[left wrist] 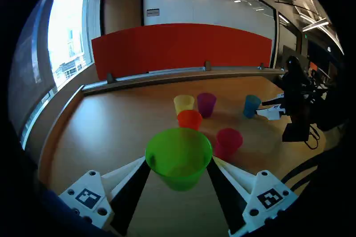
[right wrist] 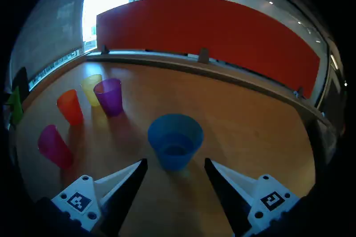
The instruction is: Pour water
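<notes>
Tapered, translucent plastic, the green cup (left wrist: 179, 148) sits clamped in the left gripper (left wrist: 179, 160), raised well apart from the blue cup (right wrist: 175, 139) — itself standing on the smooth wooden table (right wrist: 249, 117) between the spread, untouching fingers of the right gripper (right wrist: 175, 160), whose view shows what seems a little water inside.

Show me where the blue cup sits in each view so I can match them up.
Left gripper view: the blue cup stands far off, right of centre.
Right gripper view: the blue cup is low and central, between the open fingers of the right claw, with a gap on each side.
Shared landmark: the purple cup, standing beside the yellow cup.
</notes>
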